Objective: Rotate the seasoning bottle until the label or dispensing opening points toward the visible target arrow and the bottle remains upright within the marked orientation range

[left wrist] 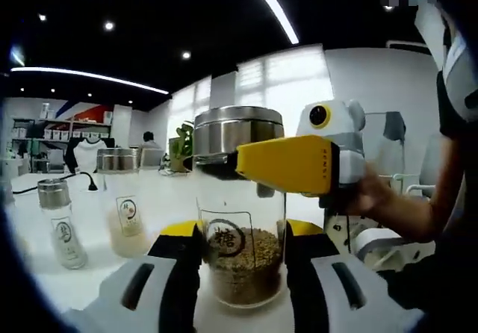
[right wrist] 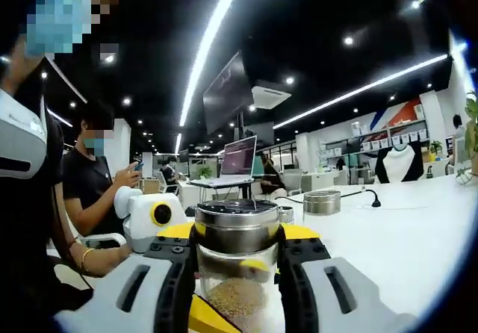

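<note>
Both jaws clamp upright seasoning bottle (left wrist: 240, 221), label facing left gripper (left wrist: 240, 273), right gripper (right wrist: 237, 273) at lid.

Your right gripper (right wrist: 237, 254) sits low centre, jaws closed on the steel lid (right wrist: 237, 227) of a glass bottle (right wrist: 237, 288) with brown granules inside. Your left gripper (right wrist: 153, 217) shows left of it, yellow jaw crossing below. A second steel-capped jar (right wrist: 322, 203) stands right of centre on the white table (right wrist: 403, 251).

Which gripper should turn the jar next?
Right, probably. The right gripper grips the jar up by its steel lid, free to twist it, while the left gripper clamps the glass body, label facing its camera.
</note>
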`<action>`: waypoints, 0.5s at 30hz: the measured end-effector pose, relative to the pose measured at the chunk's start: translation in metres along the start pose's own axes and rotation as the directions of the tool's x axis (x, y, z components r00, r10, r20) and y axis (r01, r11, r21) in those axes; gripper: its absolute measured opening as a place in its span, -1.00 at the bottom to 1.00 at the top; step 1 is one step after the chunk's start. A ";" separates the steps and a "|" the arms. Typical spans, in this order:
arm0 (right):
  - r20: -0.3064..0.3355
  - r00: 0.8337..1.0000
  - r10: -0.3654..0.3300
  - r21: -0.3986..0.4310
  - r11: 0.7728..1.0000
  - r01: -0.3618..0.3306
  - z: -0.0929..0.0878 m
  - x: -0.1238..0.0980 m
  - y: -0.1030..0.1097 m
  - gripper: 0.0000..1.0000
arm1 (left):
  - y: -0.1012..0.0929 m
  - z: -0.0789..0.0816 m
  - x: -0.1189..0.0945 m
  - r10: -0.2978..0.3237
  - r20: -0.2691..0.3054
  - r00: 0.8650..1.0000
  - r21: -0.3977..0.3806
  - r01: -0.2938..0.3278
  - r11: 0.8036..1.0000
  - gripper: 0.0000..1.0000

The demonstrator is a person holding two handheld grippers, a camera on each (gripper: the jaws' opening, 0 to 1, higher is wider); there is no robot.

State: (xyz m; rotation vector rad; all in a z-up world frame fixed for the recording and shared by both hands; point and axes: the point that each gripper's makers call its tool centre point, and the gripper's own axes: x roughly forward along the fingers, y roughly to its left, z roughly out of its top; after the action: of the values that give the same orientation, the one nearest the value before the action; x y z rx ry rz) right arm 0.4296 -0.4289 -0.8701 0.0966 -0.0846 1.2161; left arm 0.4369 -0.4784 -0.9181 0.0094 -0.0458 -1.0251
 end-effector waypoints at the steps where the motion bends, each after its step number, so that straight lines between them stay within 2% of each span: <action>1: -0.002 1.000 0.002 -0.002 1.000 -0.002 0.000 0.000 0.000 -0.20 | 0.000 0.000 0.000 -0.006 -0.006 1.000 0.001 0.006 1.000 -0.08; 7: 0.010 1.000 0.003 0.008 1.000 -0.003 0.003 -0.002 -0.002 -0.20 | 0.001 0.003 0.003 -0.048 -0.004 0.999 -0.025 0.048 0.999 -0.08; 13: 0.013 1.000 0.005 0.008 1.000 -0.005 0.005 -0.003 -0.001 -0.20 | -0.002 0.004 0.004 -0.016 0.010 1.000 -0.025 0.017 1.000 -0.09; 15: 0.028 1.000 0.005 0.027 1.000 -0.006 0.006 -0.003 -0.003 -0.20 | 0.001 0.005 0.004 0.034 0.020 0.999 -0.007 -0.034 0.999 -0.09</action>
State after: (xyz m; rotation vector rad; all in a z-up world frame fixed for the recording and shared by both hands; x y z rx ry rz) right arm 0.4314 -0.4337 -0.8643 0.1369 -0.0926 1.2218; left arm 0.4394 -0.4811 -0.9124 -0.0079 -0.0608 -0.9916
